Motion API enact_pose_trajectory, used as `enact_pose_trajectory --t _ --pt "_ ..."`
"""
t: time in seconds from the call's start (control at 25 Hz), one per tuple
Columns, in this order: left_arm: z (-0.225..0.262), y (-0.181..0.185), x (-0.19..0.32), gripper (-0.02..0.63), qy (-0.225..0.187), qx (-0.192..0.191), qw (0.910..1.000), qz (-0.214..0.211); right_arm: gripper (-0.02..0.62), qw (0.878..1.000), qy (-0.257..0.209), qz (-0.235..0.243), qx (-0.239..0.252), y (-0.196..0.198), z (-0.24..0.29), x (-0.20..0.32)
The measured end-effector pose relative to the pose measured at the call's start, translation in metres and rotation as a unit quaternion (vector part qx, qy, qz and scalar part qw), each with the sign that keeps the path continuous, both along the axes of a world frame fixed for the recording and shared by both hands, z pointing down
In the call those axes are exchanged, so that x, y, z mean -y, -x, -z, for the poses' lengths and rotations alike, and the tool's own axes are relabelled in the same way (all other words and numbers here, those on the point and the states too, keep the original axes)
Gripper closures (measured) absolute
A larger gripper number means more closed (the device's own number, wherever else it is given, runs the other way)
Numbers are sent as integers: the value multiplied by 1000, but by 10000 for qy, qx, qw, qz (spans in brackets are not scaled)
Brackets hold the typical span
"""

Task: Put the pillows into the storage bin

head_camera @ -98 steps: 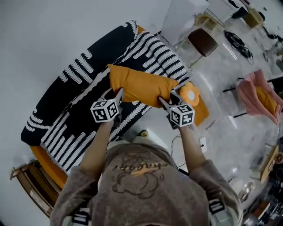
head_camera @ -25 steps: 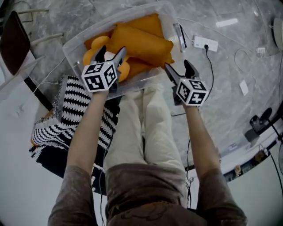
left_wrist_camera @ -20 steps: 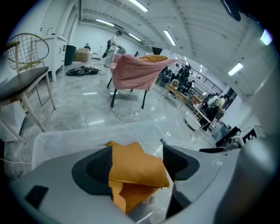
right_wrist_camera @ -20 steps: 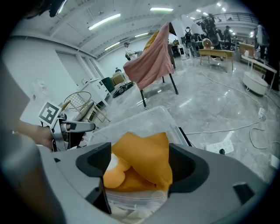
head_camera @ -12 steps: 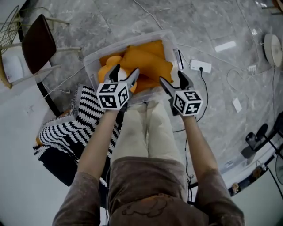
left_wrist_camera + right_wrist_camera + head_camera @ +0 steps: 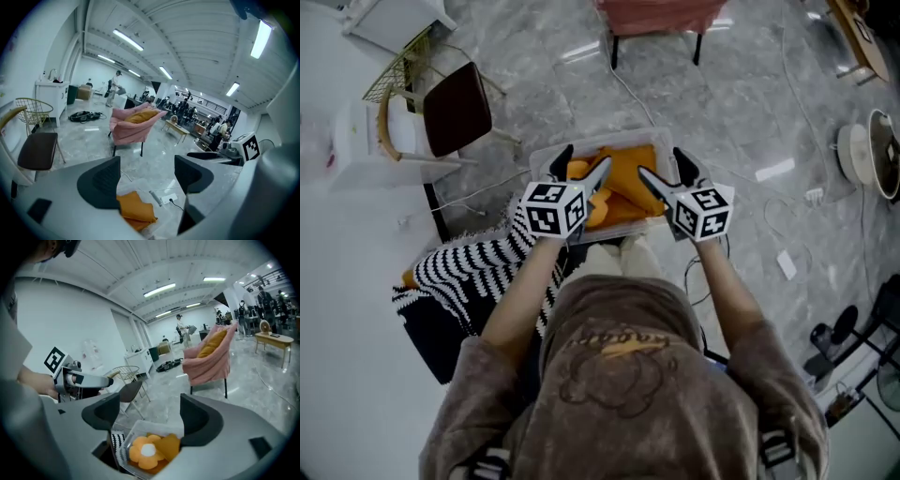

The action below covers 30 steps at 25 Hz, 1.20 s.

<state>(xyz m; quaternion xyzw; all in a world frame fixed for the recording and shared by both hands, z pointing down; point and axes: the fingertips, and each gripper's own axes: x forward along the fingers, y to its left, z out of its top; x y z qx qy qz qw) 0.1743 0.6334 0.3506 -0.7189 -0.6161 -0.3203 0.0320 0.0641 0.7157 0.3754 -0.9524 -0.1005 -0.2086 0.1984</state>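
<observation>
Head view: orange pillows point(image 6: 626, 180) and a flower-shaped pillow point(image 6: 143, 452) already lie in the storage bin point(image 6: 609, 141). Above it hang the left gripper point(image 6: 578, 164) and the right gripper point(image 6: 661, 167), each with jaws apart and nothing between them. The bin's contents sit below and just ahead of both. Left gripper view: a lone pillow point(image 6: 140, 116) rests on a pink chair point(image 6: 129, 133), well beyond the jaws, so the task appears unfinished.
</observation>
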Motion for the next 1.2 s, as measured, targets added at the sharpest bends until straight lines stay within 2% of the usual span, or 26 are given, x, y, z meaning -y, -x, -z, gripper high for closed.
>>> enact_pose_trajectory --t 0.16,0.36,0.44,0.56,0.6,0.72,0.92,1.04,1.08,1.2 --pt "58 11 22 262 207 -159 9997 39 213 9988 146 260 -388 -3 66 22" --pt "118 13 50 262 550 -478 9972 169 216 9944 579 701 -540 1 120 48" --pt "137 12 61 262 675 -641 9954 240 218 9931 616 737 -668 4 141 51" --pt "160 6 73 262 940 -684 9922 443 232 9915 570 750 -893 -2 166 51" --pt "166 4 75 262 1014 -707 9911 498 241 9908 563 755 -974 -5 172 51" --pt "181 4 80 273 1240 -868 9866 603 340 9875 587 745 -1258 -9 189 53" --pt "198 6 92 468 1575 -832 9811 756 481 9823 673 816 -1547 -10 206 66" --pt "203 3 98 555 1676 -852 9786 837 581 9800 669 675 -1750 -7 213 70" --pt "203 3 100 589 1712 -851 9778 852 592 9793 688 610 -1801 -5 214 71" --pt "199 5 103 601 1813 -821 9767 802 594 9778 791 388 -1899 0 213 69"
